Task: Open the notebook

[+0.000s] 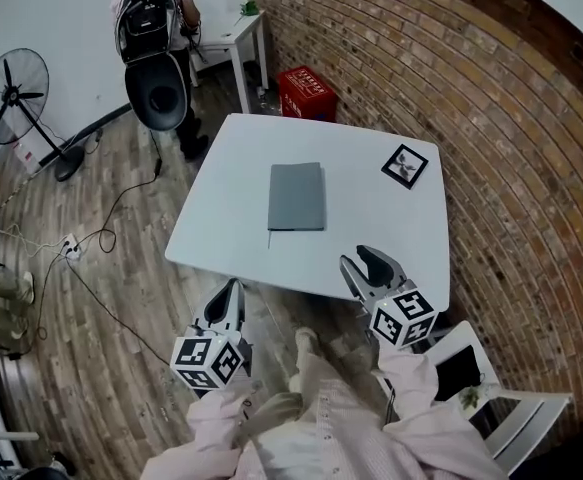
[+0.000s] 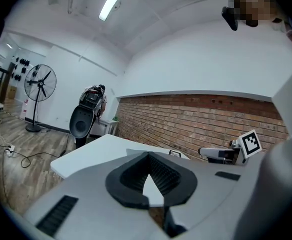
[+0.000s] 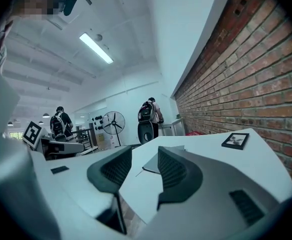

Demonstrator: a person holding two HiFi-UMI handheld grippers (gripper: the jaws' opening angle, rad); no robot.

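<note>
The closed grey notebook lies flat mid-surface. The left hand-held gripper, jaws tip to tip and empty, hangs off the near edge. The right hand-held gripper, jaws apart and empty, hovers above the near edge towards the right corner.

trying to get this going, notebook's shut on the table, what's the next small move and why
Probably ease the right tool forward to the near edge of the grey notebook. The notebook lies closed and flat on the white table. The right tool hangs at the table's near side, apart from it, jaws apart and empty.
</note>
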